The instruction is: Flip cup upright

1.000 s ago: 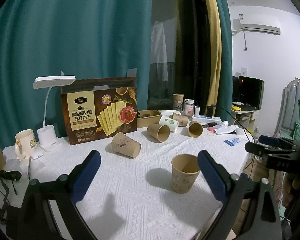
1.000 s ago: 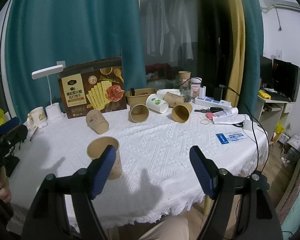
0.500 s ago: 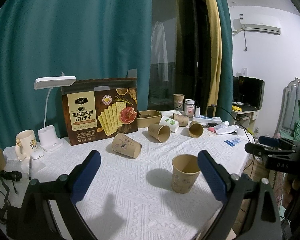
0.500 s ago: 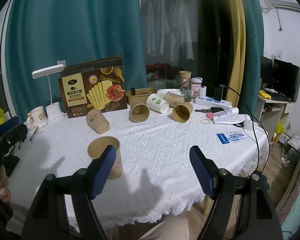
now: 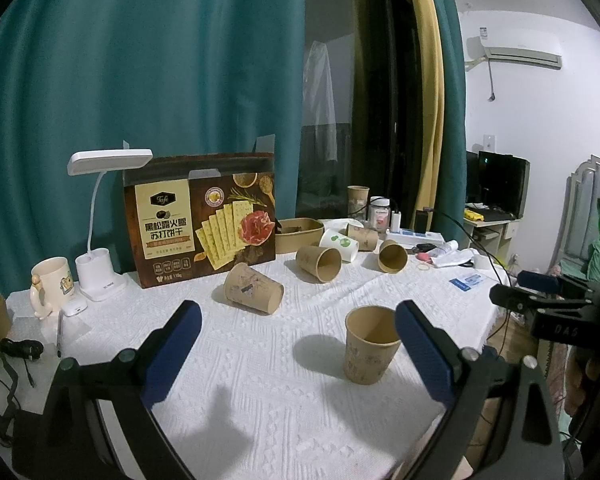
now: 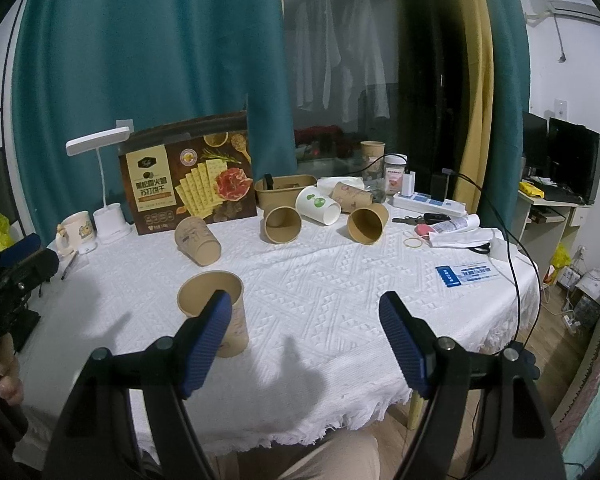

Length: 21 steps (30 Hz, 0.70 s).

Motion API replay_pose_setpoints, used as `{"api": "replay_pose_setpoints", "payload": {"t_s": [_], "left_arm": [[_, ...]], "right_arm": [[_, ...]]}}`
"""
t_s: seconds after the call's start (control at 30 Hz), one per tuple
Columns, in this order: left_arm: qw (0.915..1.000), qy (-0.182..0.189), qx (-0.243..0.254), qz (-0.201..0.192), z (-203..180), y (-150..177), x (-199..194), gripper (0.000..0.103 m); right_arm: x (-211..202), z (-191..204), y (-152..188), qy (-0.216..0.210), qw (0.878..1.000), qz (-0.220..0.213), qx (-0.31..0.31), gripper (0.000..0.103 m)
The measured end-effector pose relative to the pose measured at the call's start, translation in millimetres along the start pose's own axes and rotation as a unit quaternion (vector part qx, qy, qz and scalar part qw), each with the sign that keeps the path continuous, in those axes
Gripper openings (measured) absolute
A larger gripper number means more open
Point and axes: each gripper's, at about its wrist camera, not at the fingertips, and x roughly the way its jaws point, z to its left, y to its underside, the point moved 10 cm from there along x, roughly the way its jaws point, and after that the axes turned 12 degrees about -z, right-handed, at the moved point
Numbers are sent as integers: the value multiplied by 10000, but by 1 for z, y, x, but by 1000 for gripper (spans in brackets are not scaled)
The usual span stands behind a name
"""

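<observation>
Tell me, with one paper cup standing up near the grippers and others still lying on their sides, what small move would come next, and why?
Probably reach the left gripper forward toward the nearest tipped cup, which lies on its side beside the cracker box. The upright cup already stands mouth-up, and both the left gripper and the right gripper are open and empty, so either is free; the left seems closer.

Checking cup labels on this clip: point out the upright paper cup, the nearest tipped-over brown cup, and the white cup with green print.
upright paper cup (image 5: pixel 367 354): left wrist view, front wall.
nearest tipped-over brown cup (image 5: pixel 252 287): left wrist view, side wall.
white cup with green print (image 6: pixel 315 203): right wrist view, printed side.
</observation>
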Motion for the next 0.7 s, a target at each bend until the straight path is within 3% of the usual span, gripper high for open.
{"api": "replay_pose_setpoints", "payload": {"t_s": [0.7], "left_arm": [[10000, 30, -8, 8, -2, -1, -1, 97]], "right_arm": [[1, 5, 2, -39, 10000, 30, -8, 74]]}}
